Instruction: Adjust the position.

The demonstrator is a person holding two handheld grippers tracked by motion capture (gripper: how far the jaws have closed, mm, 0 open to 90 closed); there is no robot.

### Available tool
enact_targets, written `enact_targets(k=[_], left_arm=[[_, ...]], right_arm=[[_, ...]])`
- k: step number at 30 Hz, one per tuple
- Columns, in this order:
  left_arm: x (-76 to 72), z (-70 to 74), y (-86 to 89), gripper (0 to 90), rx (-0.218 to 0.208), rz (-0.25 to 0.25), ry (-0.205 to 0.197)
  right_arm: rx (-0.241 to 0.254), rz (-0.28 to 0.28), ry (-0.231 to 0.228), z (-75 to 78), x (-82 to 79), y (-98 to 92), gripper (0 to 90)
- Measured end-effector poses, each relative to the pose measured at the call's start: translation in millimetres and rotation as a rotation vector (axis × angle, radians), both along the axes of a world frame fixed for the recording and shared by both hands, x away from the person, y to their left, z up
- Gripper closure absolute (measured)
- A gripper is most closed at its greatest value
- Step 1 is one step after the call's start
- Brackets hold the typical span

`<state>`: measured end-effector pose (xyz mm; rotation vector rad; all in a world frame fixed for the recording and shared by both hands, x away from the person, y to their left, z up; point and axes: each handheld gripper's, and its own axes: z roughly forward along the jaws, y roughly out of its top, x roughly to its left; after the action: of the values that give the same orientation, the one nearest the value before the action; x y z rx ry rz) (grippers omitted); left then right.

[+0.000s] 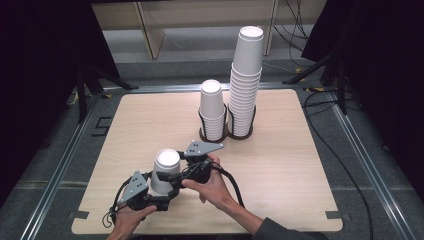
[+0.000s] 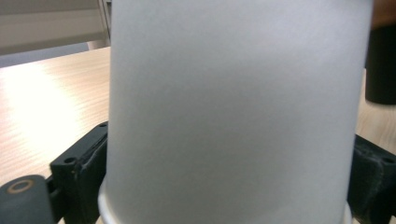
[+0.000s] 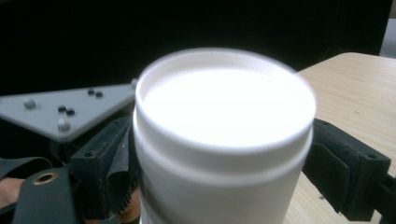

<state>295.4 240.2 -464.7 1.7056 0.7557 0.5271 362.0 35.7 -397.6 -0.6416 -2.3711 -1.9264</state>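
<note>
Nearest you, at the near-left part of the table [image 1: 280, 165], an upside-down white paper cup [image 1: 164, 172] stands with its closed base up and its wide rolled rim down on the wood. It looks like more than one cup nested — in the right gripper view a second edge rings the wall just under the top one. The wall is plain, matte and unmarked, flaring toward the table.

Your left gripper [image 1: 162, 192] comes at the cup from the near-left and low; its black jaws sit on either side of the lower wall near the rim, close against it, so it grips the cup. Your right gripper [image 1: 172, 176] reaches in from the right and higher, a jaw on each side just below the base; whether its pads press the wall I cannot tell. Your two hands lie close together, the grey plates on top.

Farther off, near the table's far middle, a dark holder [image 1: 227, 131] carries two stacks — a short stack [image 1: 212, 107] left, a tall stack [image 1: 245, 82] right.
</note>
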Motion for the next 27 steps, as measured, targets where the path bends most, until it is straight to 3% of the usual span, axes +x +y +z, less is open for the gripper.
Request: enact_targets(k=[1,2,3,4,6,7,9,10,15,17,19,21,27], left_arm=[[0.0,0.0,0.0,8.4,0.000,0.000,0.000],[0.0,-0.2,-0.7,8.7,-0.002,-0.006,-0.009],[-1.7,1.4,-0.6,8.9,0.021,0.000,-0.001],[-1.1,1.0,-1.0,9.1,0.017,-0.005,-0.011],[-0.7,0.6,-1.2,9.4,0.018,-0.008,-0.017],[-0.7,0.7,-0.8,9.5,0.031,-0.013,-0.014],[-1.7,1.6,-0.2,9.7,0.064,-0.014,-0.004],[1.1,2.0,0.4,9.8,0.087,-0.032,-0.040],[1.0,-0.5,-3.6,10.2,0.094,-0.044,-0.043],[-0.7,0.8,-3.8,10.3,0.150,-0.053,-0.035],[-0.1,-0.9,-5.8,10.4,0.127,-0.060,-0.045],[-0.7,-0.3,-5.8,10.4,0.151,-0.068,-0.043],[-2.2,0.3,-6.1,10.6,0.177,-0.070,-0.044]], right_arm=[[0.014,0.009,-0.017,0.5,2.3,-0.1,15.7],[0.001,0.016,0.019,3.8,1.1,-2.3,15.8],[0.002,0.020,0.004,5.7,2.5,-3.7,15.8],[-0.004,0.027,0.008,7.4,3.3,-4.9,15.9],[-0.017,0.048,0.046,10.8,3.5,-7.4,15.9],[-0.037,0.048,0.018,12.1,5.4,-9.1,16.0],[-0.045,0.066,0.042,14.7,5.7,-11.3,16.0],[-0.060,0.076,0.040,16.2,6.3,-12.5,16.0],[-0.103,0.110,0.024,18.0,9.0,-15.7,16.1],[-0.126,0.128,0.033,17.5,9.4,-16.2,16.2],[-0.140,0.137,0.034,16.6,9.7,-16.2,16.7],[-0.147,0.140,0.058,16.7,8.3,-16.2,17.6],[-0.171,0.155,0.058,15.4,11.1,-16.6,20.0]])
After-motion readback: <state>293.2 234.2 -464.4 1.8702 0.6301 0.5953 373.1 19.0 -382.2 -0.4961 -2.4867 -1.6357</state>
